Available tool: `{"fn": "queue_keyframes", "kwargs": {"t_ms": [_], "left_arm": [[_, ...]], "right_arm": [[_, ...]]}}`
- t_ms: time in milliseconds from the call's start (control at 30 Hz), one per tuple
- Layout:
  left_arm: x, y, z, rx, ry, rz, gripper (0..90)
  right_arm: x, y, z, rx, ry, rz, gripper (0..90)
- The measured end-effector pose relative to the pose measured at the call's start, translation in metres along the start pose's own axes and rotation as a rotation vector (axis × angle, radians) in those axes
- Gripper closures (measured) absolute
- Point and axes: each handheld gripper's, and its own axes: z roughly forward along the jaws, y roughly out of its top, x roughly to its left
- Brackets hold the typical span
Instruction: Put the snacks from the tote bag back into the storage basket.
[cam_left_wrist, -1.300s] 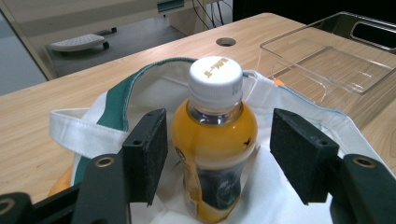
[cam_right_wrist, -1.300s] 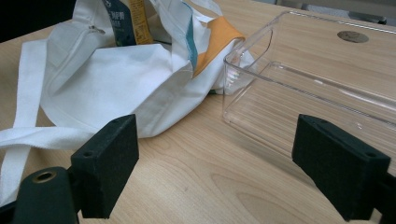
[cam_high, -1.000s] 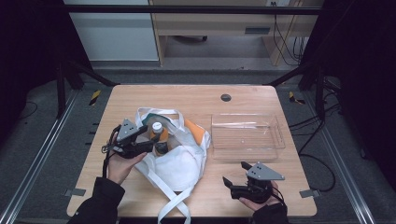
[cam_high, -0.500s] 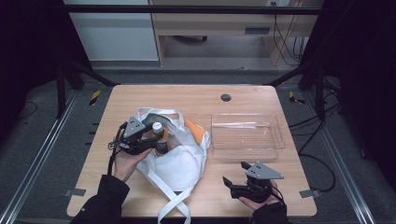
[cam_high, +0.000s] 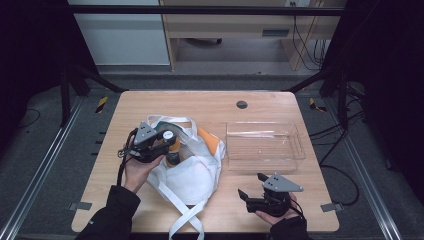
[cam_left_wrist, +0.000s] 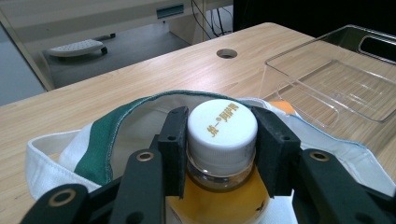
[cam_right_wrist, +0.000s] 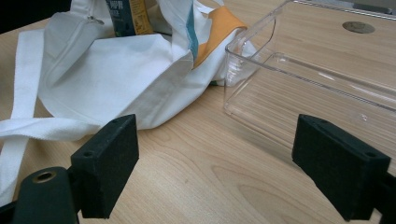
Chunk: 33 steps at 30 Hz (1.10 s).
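A bottle of orange drink with a white cap (cam_left_wrist: 222, 130) stands partly out of a white cloth bag (cam_high: 192, 172) with green and orange trim. My left gripper (cam_high: 167, 142) is shut on the bottle's neck just under the cap, one black pad on each side. In the high view the bottle (cam_high: 170, 146) is at the bag's mouth, left of the table's middle. My right gripper (cam_high: 252, 194) rests open near the front edge at the right, holding nothing. Its view shows the bag (cam_right_wrist: 116, 70) to the left and the clear tray (cam_right_wrist: 322, 88) ahead.
A clear plastic tray (cam_high: 264, 147) sits empty right of the bag. The bag's long straps (cam_high: 182, 220) trail toward the front edge. A round cable hole (cam_high: 242, 104) lies at the table's back. Bare wood surrounds the right gripper.
My left gripper with the bottle has shifted slightly right and up at the bag's mouth. The right gripper has stayed put.
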Motion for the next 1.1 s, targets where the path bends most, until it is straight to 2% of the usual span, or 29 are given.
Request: {"fn": "queue_keyframes", "kwargs": {"t_ms": [333,467,633,767,1100], "left_arm": [[-0.002,0.003,0.000,0.018,0.013,-0.006,58.4],[-0.002,0.006,-0.004,0.001,0.023,-0.011,58.5],[0.000,0.016,-0.018,-0.031,0.041,-0.003,58.5],[0.001,0.023,-0.027,-0.050,0.046,-0.016,58.5],[-0.007,0.035,-0.043,-0.049,0.044,-0.024,58.5]], "right_arm": [[0.000,0.000,0.001,0.004,0.007,0.003,15.0],[0.000,0.000,0.001,0.004,0.008,0.001,15.0],[0.000,0.000,0.001,0.001,0.007,0.006,15.0],[0.000,0.000,0.001,0.001,0.007,0.004,15.0],[0.000,0.000,0.000,0.001,0.008,-0.003,15.1]]}}
